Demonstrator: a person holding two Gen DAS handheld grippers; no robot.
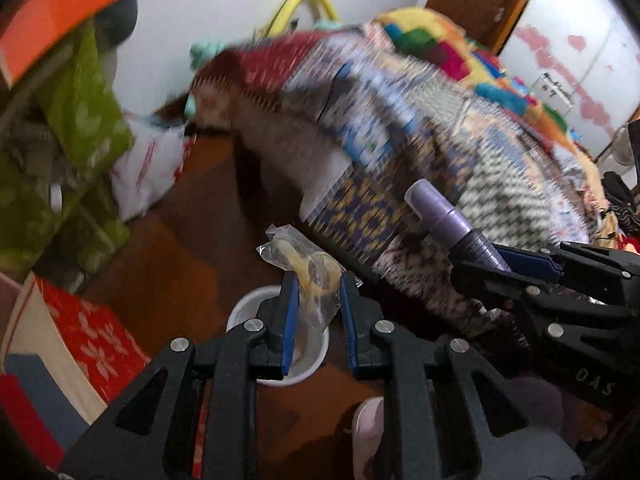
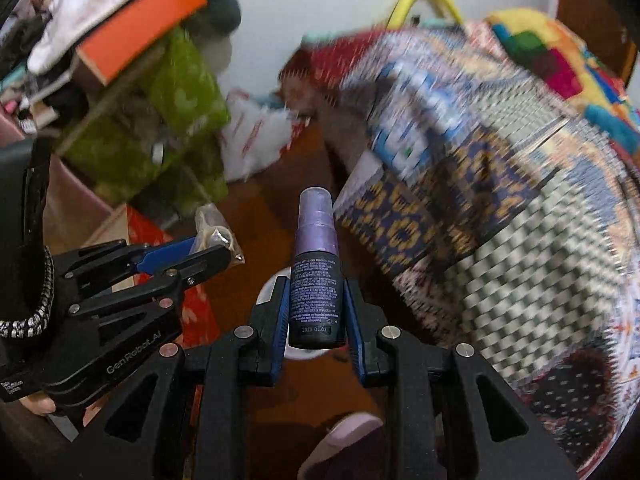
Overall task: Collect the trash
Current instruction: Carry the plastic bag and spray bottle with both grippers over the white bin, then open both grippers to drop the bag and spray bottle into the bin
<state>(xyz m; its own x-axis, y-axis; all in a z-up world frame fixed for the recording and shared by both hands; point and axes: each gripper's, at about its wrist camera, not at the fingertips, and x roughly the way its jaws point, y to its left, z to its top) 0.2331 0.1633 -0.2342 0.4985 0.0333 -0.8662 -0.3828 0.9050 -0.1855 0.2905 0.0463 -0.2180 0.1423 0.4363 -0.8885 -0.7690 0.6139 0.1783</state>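
My left gripper [image 1: 319, 284] is shut on a clear plastic wrapper [image 1: 308, 272] with something yellowish inside, held above a white cup [image 1: 244, 308] that stands on the brown floor. My right gripper [image 2: 316, 284] is shut on a small purple spray bottle [image 2: 316, 264], dark at its base and held upright; the cup's white rim [image 2: 267, 288] shows behind it. The bottle [image 1: 452, 220] and the right gripper [image 1: 516, 272] also show at the right of the left wrist view. The left gripper [image 2: 208, 250] with the wrapper [image 2: 214, 228] shows at the left of the right wrist view.
A bed with a patterned quilt [image 1: 420, 152] fills the right side. Green cloth [image 1: 80, 136], an orange box [image 1: 60, 8] and a white bag [image 1: 148, 172] are piled at the left. A red patterned box [image 1: 96, 340] sits low left. A pink slipper [image 2: 340, 444] is below.
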